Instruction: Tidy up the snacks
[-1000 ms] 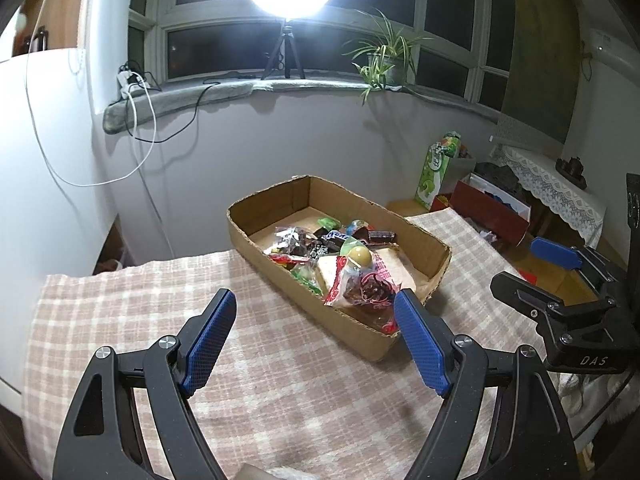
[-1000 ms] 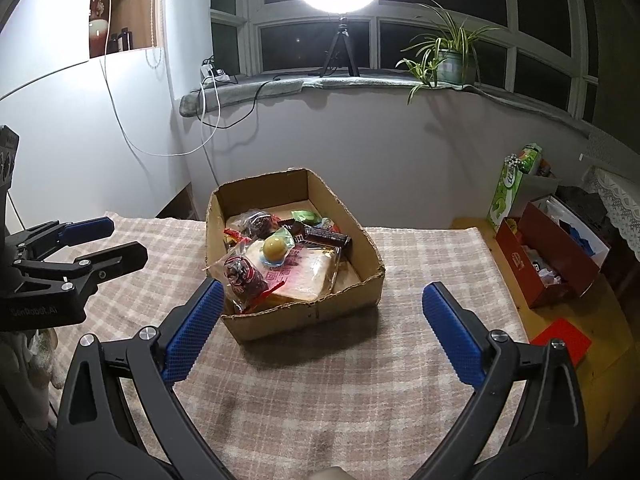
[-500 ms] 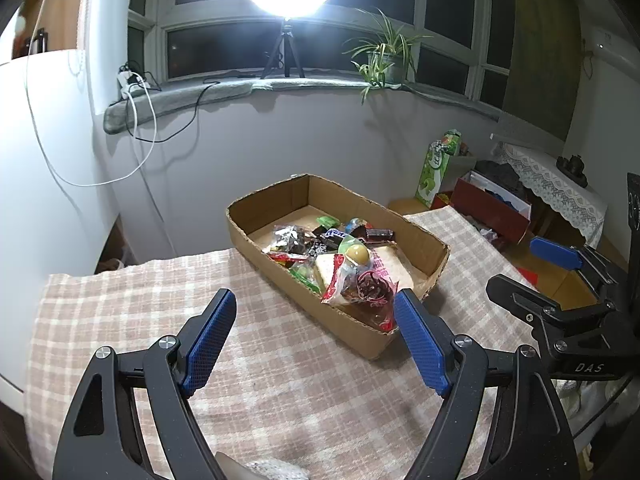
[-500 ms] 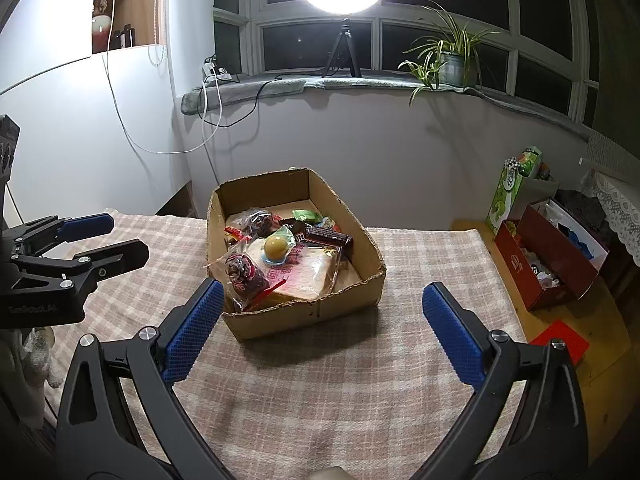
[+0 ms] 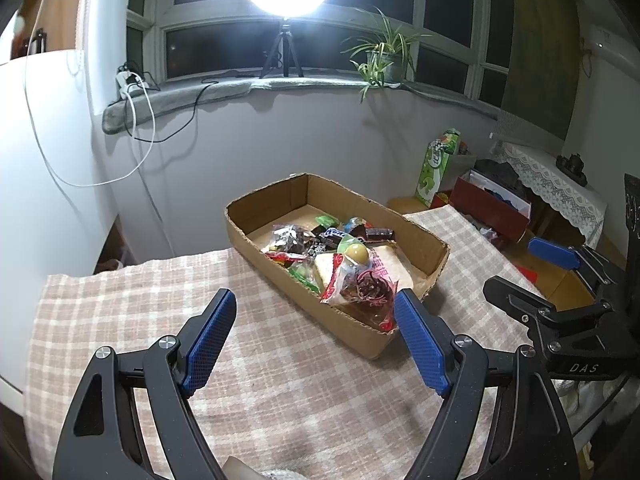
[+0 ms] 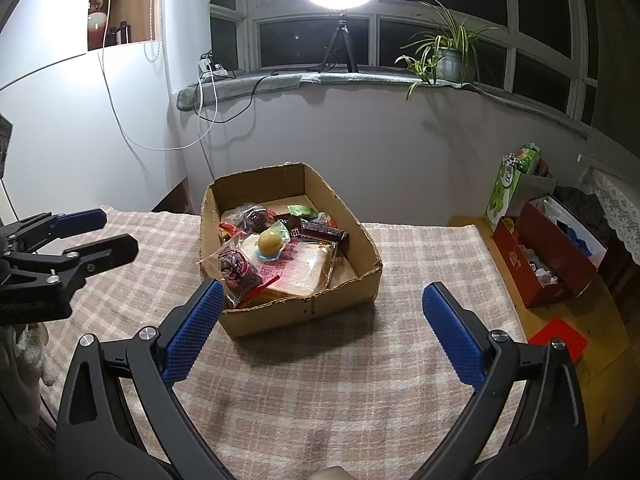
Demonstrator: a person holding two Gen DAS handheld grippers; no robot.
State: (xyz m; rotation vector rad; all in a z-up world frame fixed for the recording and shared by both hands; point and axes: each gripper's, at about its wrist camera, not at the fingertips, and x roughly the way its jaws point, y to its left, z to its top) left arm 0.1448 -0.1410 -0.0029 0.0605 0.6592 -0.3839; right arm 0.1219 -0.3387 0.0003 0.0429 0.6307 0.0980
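Your left gripper (image 5: 314, 318) and right gripper (image 6: 322, 314) both hang spread wide and hold nothing above the checked tablecloth (image 6: 320, 392). The snacks (image 6: 276, 248) lie heaped in the cardboard box (image 6: 360, 240); none shows outside, though glare hides some edges. That fits sorting finished or a pick-out pending.

Table (image 6: 420, 380) with checked cloth, one item on it.
Beige-and-white plaid tablecloth (image 5: 280, 400) covers the top; open cardboard box (image 6: 304, 312) rests directly on the cloth, toward the far edge.
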